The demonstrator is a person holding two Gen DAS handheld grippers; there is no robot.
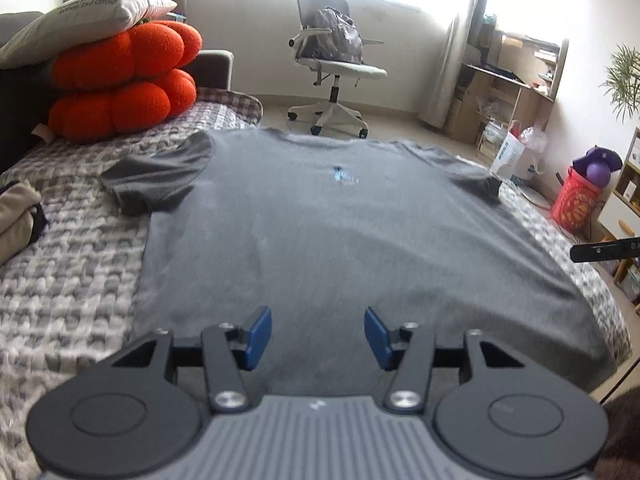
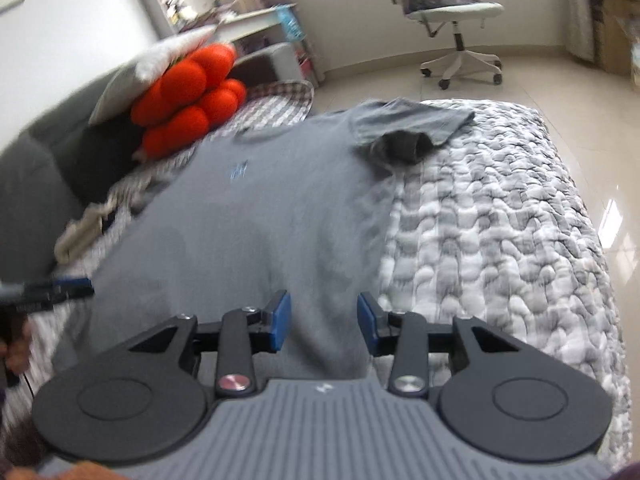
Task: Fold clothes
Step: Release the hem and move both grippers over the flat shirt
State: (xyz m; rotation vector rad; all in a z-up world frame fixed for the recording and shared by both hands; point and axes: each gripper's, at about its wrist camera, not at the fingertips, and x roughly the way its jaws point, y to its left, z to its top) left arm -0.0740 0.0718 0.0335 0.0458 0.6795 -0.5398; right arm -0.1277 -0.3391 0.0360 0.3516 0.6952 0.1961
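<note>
Overhead, both claws [image 1: 318, 338] [image 2: 324, 326] parted, empty; grey T-shirt [image 1: 320, 232] flat on quilted bed [image 1: 72, 280].

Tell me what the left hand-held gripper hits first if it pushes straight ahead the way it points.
Probably the grey T-shirt lying flat on the quilted bedcover: the left hand-held gripper tilts down over its lower part, jaws open and empty. Depth is unclear.

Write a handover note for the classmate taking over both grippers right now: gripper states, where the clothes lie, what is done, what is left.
Left gripper: jaws open, empty, over the T-shirt near its hem.
Right gripper: jaws open, empty, over the hem's right side.
T-shirt: spread flat, front up, on the quilt; both sleeves lie out to the sides.
Done: shirt laid out.
Left: every fold.
</note>
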